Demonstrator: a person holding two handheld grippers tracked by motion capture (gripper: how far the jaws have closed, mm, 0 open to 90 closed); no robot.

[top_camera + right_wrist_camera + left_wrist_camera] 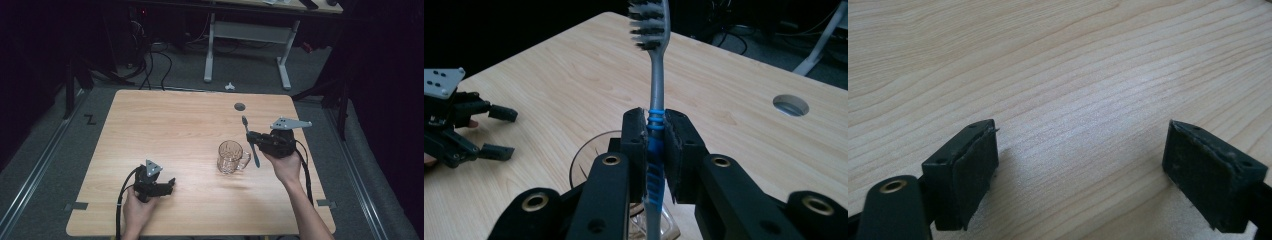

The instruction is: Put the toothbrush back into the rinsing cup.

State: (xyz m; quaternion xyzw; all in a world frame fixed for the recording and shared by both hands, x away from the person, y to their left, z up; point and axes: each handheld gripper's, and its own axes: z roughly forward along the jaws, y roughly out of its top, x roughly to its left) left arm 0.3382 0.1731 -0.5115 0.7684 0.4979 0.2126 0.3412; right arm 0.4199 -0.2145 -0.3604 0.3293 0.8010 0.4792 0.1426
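Pinching a toothbrush [655, 120], the right tool [655, 150] hovered above the glass mug [231, 157], frame centre-right. Left tool [1080, 160] rested spread, lower left on the desk [170, 130].

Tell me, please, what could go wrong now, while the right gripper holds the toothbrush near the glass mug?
1. The right gripper clamps the toothbrush only on its narrow blue grip, so the brush could pivot or slip.
2. The handle's lower end hangs right beside the glass mug; it might strike the rim and tip the mug.
3. The left gripper rests open on the table, away from the mug, so nothing steadies the mug.
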